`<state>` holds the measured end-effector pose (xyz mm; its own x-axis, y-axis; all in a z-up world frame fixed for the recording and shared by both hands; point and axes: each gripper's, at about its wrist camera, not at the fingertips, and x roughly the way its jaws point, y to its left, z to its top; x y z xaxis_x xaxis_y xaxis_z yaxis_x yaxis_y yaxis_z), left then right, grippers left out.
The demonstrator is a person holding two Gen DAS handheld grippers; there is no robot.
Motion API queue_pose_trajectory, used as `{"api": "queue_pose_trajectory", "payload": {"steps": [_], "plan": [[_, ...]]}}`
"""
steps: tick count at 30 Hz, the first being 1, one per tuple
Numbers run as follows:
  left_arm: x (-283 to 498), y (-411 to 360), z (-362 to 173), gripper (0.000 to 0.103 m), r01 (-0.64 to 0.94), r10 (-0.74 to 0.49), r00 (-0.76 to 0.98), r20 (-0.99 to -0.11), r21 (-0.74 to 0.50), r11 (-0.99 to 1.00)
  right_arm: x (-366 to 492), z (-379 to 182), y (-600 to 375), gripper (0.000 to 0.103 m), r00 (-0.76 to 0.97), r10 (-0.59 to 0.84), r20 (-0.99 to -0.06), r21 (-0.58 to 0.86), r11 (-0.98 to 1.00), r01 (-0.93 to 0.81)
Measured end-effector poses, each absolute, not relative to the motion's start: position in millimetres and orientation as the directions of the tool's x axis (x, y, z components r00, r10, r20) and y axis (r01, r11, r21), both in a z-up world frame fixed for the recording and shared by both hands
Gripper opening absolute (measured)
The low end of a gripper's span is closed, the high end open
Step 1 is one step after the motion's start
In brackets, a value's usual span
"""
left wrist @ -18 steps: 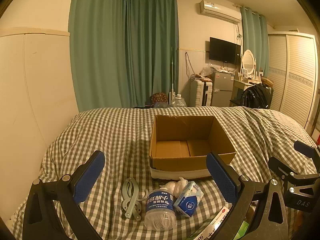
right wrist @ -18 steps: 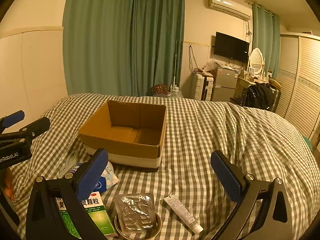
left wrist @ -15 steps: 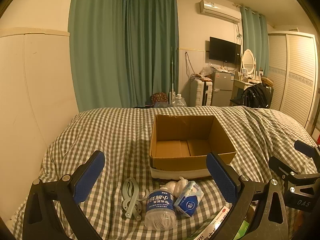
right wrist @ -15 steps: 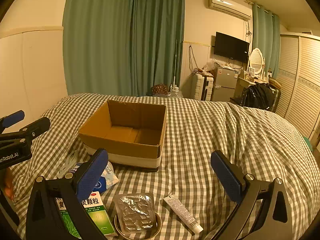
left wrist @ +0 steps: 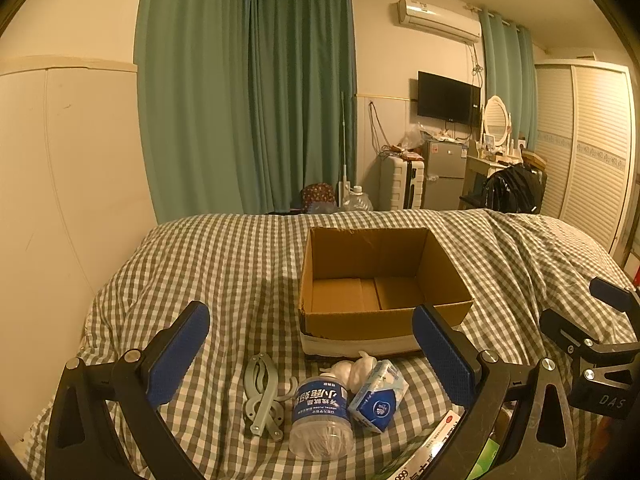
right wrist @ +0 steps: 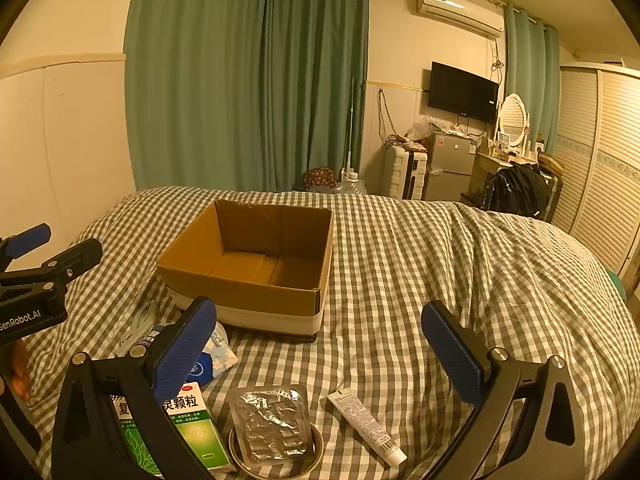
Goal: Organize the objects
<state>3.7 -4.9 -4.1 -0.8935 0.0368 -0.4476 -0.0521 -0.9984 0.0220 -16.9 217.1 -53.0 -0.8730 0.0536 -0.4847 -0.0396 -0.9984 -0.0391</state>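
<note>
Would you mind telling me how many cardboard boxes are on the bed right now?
1: the open cardboard box sits mid-bed on the checked cover, beyond the loose items, with nothing visible inside. The small medicine carton nearby is packaging, not counted.

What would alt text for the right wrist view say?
An open two-finger gripper hovers over a checked bedspread, facing an empty cardboard box. Nearer lie a medicine box, a foil blister pack on a small dish, and a tube.

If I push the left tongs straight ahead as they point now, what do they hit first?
Most likely the near wall of the empty cardboard box. The left tongs sit open above the small bottle and tissue pack; depth is unclear.
</note>
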Motion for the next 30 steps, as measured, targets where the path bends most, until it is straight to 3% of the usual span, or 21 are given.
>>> {"api": "queue_pose_trajectory", "payload": {"steps": [22, 30], "plan": [[-10, -20, -29, 0.103, -0.040, 0.022, -0.853, -0.522, 0.022, -0.999, -30, -63, 227, 0.103, -0.843, 0.070, -0.533, -0.045, -0.998, -0.054], [-20, -27, -54, 0.103, -0.025, 0.000, -0.811, -0.585, 0.034, -0.999, -43, -92, 233, 0.103, -0.770, 0.066, -0.635, -0.044, -0.998, -0.050]]}}
